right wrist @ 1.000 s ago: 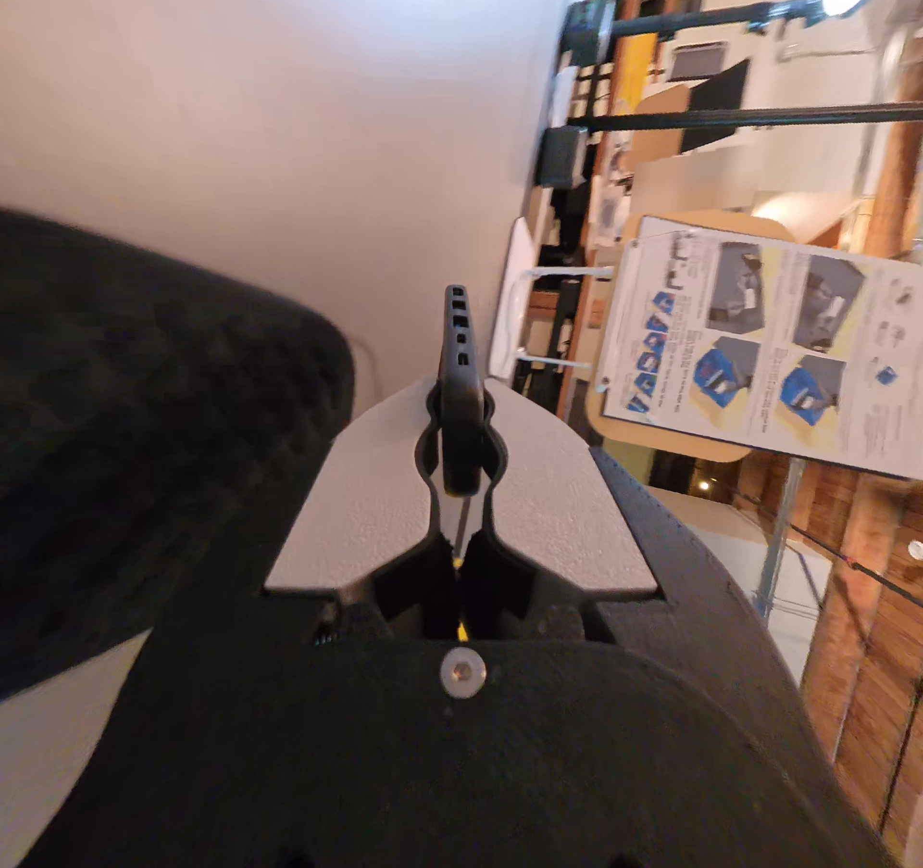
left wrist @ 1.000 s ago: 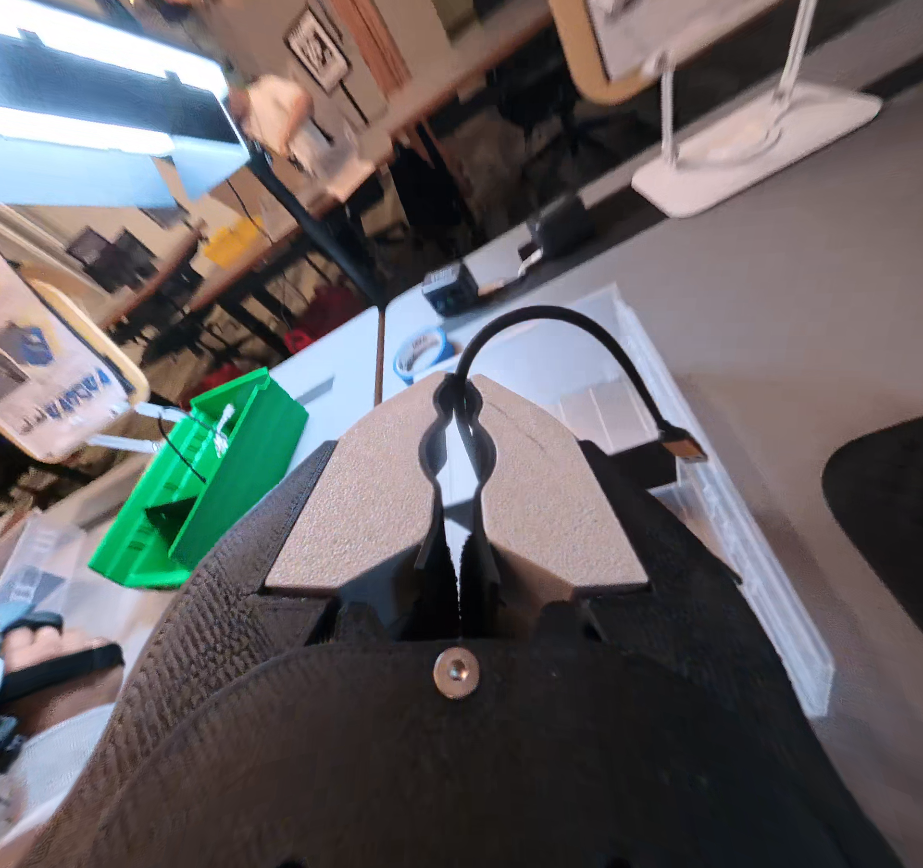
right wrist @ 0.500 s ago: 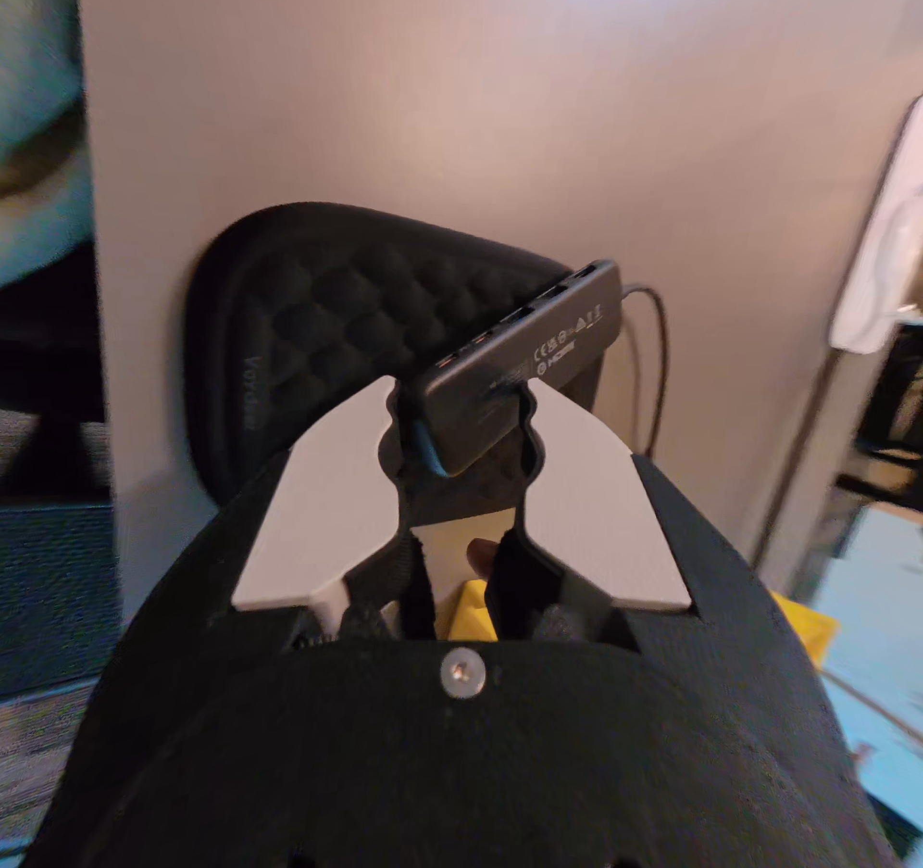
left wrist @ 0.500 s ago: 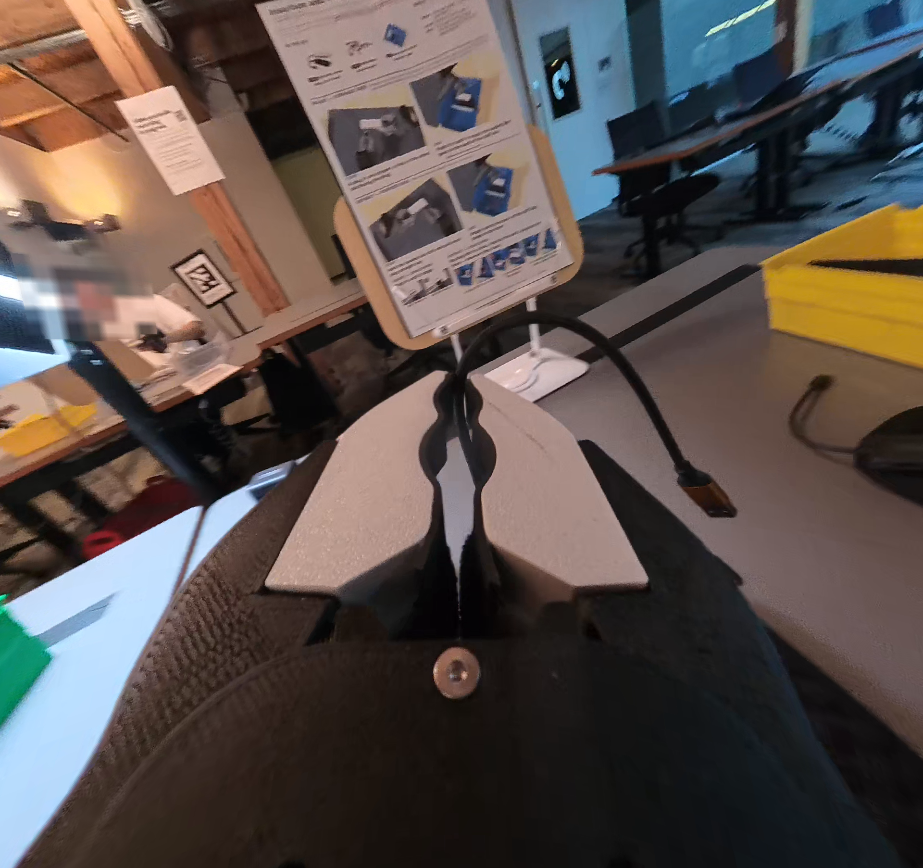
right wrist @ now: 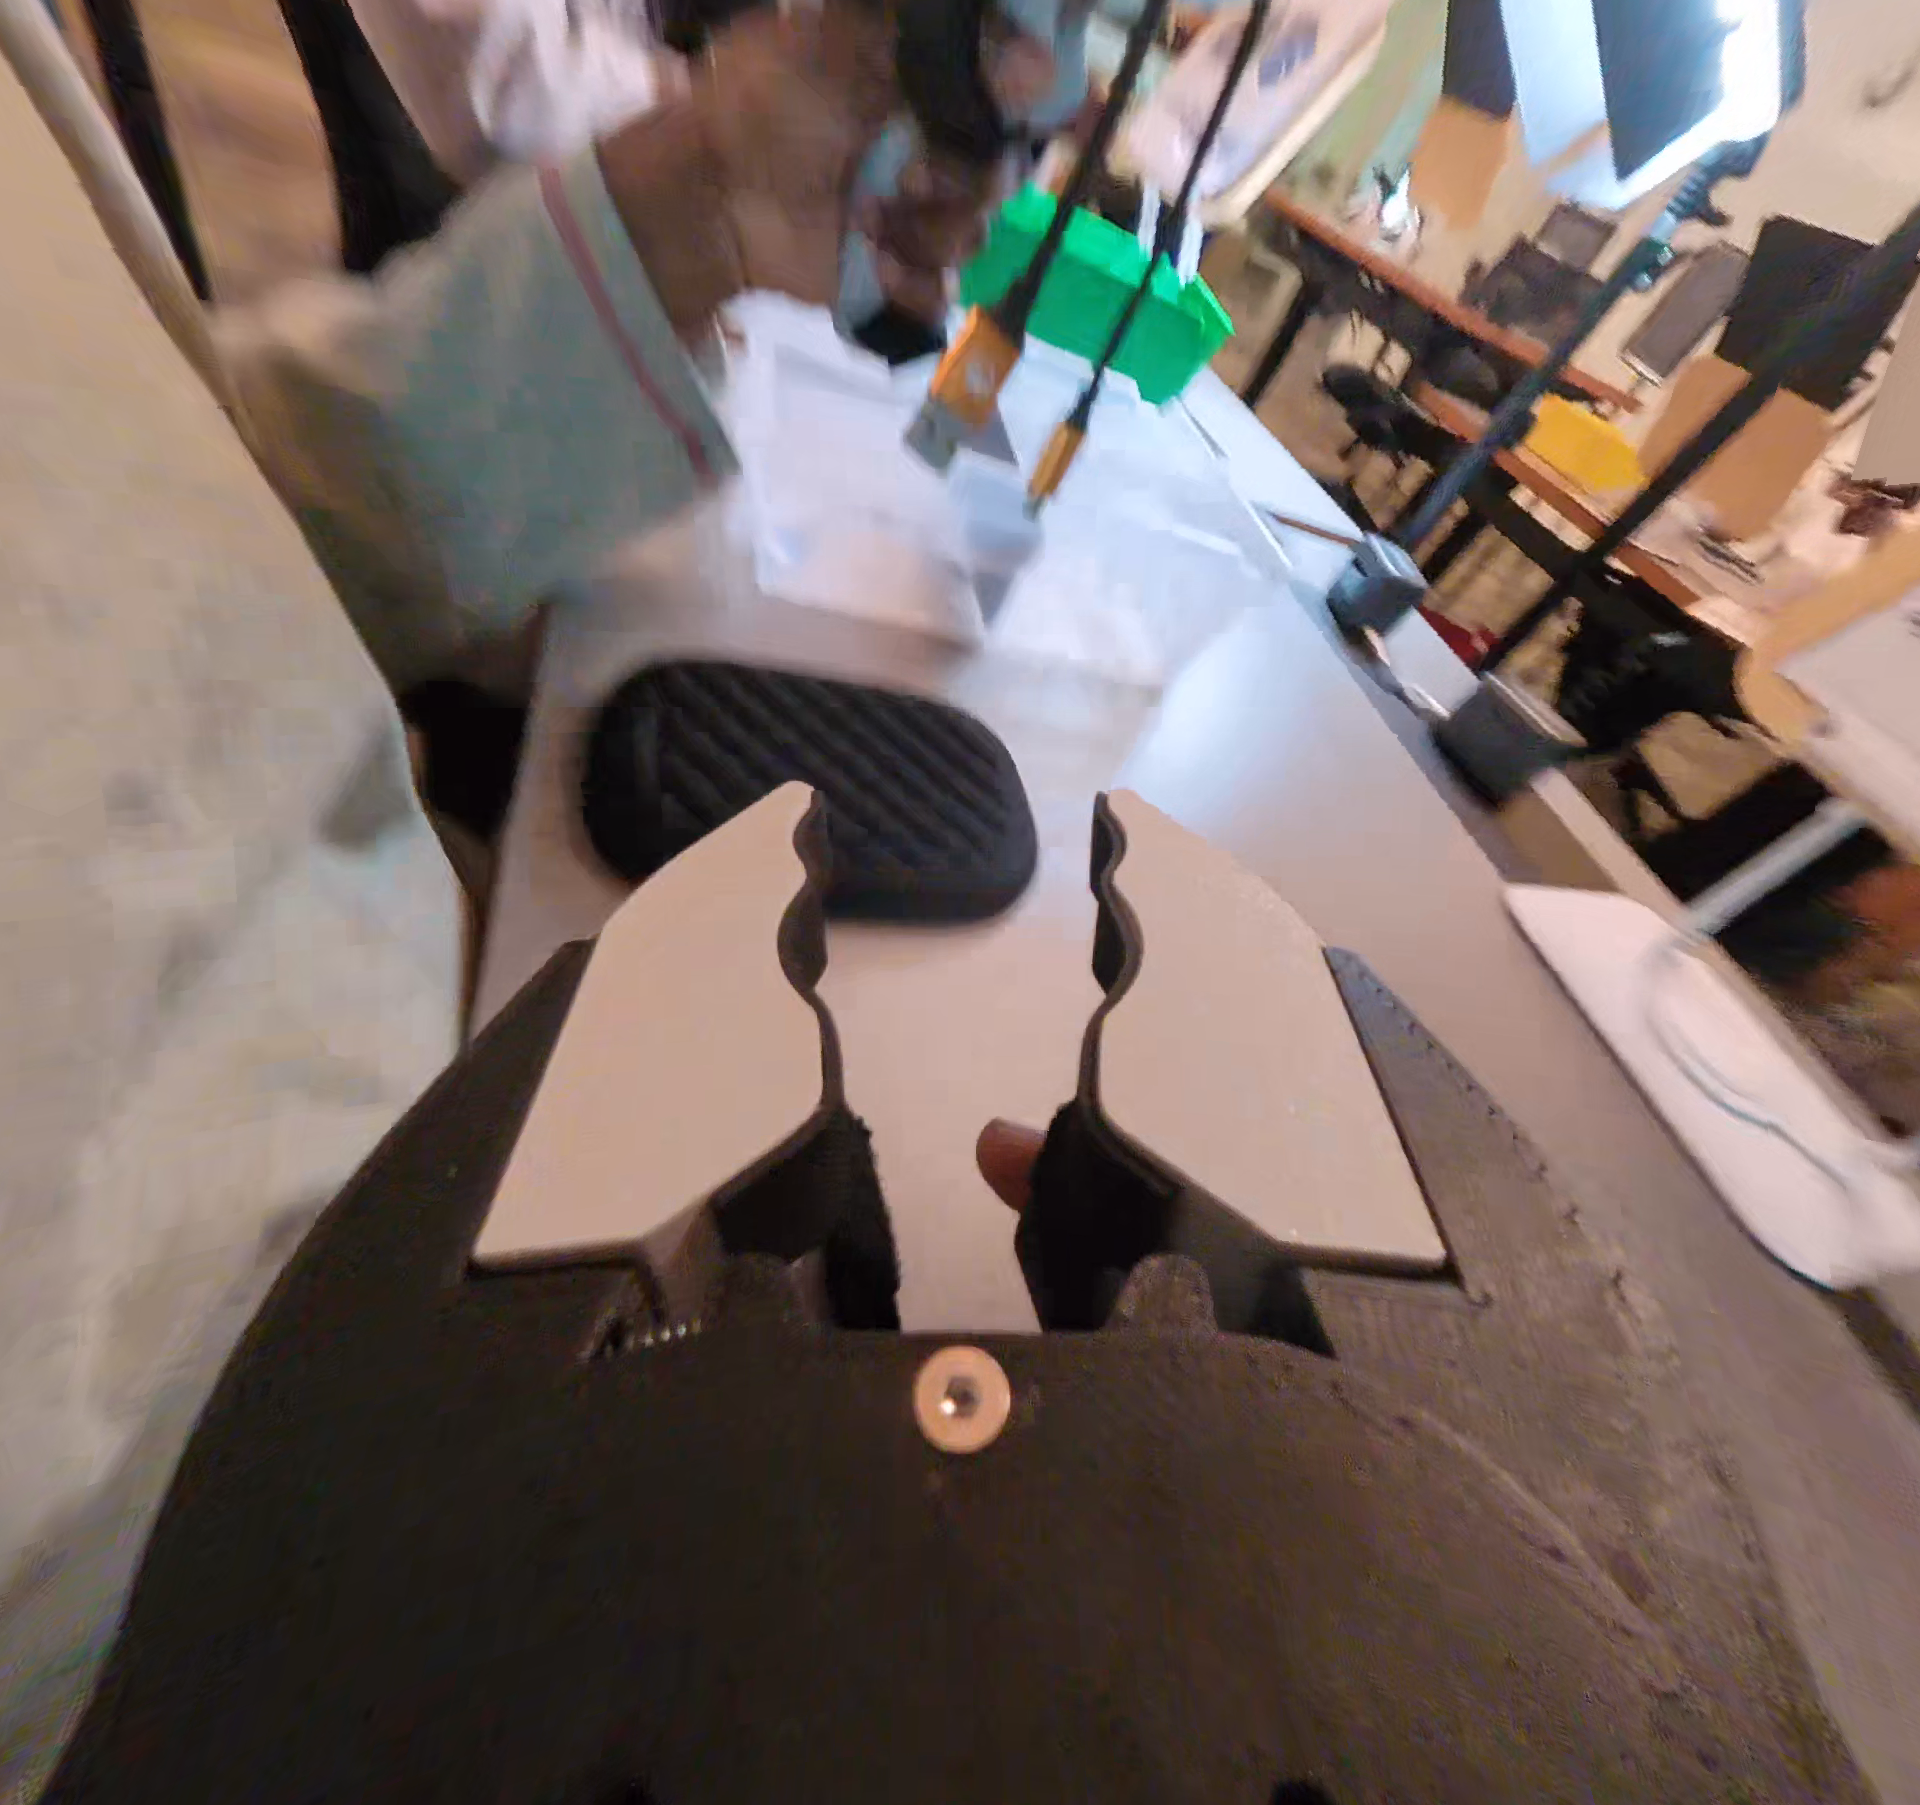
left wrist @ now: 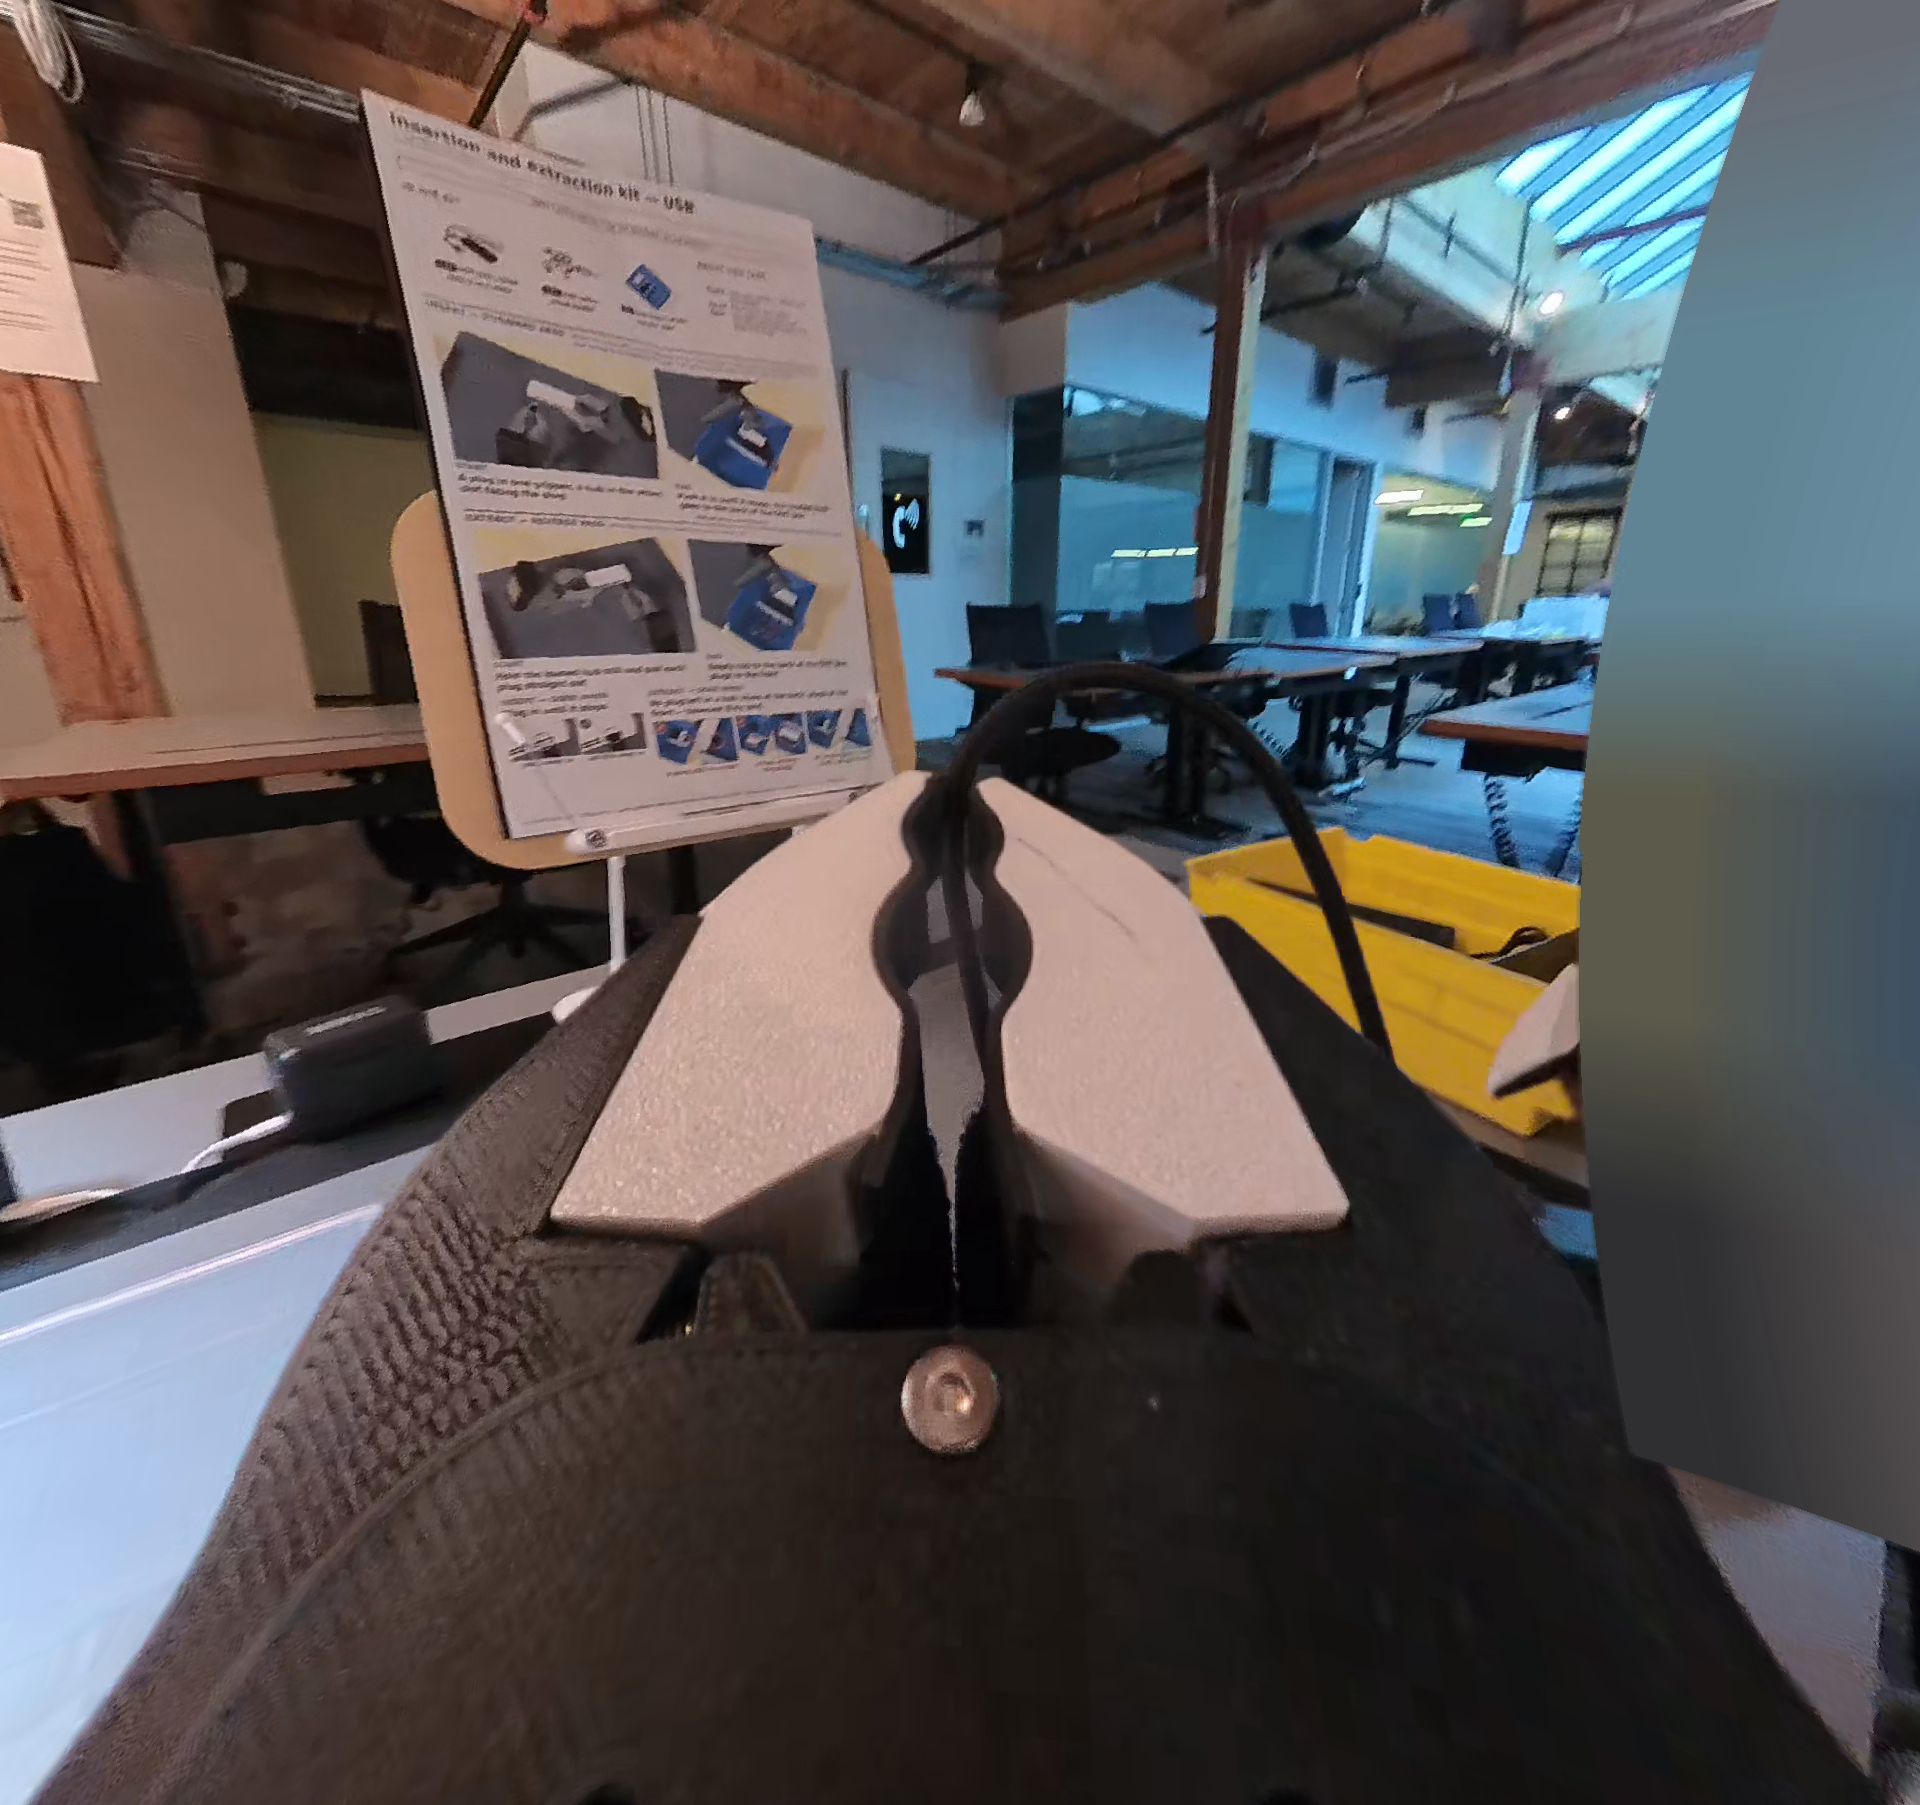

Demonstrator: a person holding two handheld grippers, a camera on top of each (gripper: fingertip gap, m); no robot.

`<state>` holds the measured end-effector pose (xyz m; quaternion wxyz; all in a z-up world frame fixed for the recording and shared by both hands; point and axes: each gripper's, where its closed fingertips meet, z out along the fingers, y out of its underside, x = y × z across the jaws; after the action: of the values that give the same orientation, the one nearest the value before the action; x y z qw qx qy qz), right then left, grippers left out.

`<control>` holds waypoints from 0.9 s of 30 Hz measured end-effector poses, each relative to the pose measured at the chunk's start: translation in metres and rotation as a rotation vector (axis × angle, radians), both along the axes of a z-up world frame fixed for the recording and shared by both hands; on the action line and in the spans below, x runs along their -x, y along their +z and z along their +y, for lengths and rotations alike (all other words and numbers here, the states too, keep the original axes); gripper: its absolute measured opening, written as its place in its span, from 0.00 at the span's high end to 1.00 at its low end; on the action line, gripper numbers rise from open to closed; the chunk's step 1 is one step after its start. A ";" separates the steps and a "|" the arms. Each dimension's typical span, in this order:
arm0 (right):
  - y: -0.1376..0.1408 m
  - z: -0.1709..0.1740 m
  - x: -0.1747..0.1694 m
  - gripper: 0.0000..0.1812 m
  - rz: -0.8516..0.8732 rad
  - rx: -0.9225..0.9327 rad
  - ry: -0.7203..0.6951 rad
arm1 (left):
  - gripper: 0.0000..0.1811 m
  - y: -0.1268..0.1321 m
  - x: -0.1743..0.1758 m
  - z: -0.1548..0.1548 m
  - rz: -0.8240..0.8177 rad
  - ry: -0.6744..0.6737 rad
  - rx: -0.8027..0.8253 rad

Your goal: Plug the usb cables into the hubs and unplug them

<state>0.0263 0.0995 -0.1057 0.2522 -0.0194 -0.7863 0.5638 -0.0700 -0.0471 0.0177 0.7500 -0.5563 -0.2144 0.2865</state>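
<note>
The left gripper pinches a thin black braided cable; the right gripper, spread empty beside the black ribbed pouch, likely needs a hub next.

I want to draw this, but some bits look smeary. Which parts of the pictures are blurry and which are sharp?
Right wrist view: the far half is smeared by motion, the person, green bin and hanging cables most; the open right gripper up close is sharp. Left wrist view: mostly sharp, the left gripper pinching the cable is crisp, the poster slightly soft; a grey blurred patch covers the right edge.
</note>
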 end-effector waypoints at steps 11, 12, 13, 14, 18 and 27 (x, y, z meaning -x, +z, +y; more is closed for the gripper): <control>0.008 -0.065 0.042 0.84 -0.139 0.414 -0.038 | 0.98 0.006 -0.022 0.016 0.029 -0.176 -0.204; 0.003 -0.067 0.046 0.83 -0.139 0.404 -0.056 | 0.98 0.008 -0.024 0.016 0.027 -0.201 -0.244; 0.001 -0.070 0.046 0.81 -0.133 0.410 -0.053 | 0.98 0.011 -0.026 0.014 0.030 -0.220 -0.287; 0.003 -0.074 0.043 0.80 -0.126 0.435 -0.034 | 0.98 0.012 -0.028 0.013 0.037 -0.234 -0.326; 0.017 -0.088 0.036 0.79 -0.066 0.495 -0.024 | 0.97 0.012 -0.030 0.013 0.037 -0.243 -0.425; 0.022 -0.101 0.033 0.87 -0.094 0.505 0.017 | 0.98 0.008 -0.034 0.021 0.023 -0.260 -0.525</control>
<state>-0.0067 -0.0016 -0.0842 0.1980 -0.1012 -0.6317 0.7427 -0.0359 -0.0266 0.0252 0.9012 -0.3626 -0.1994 0.1288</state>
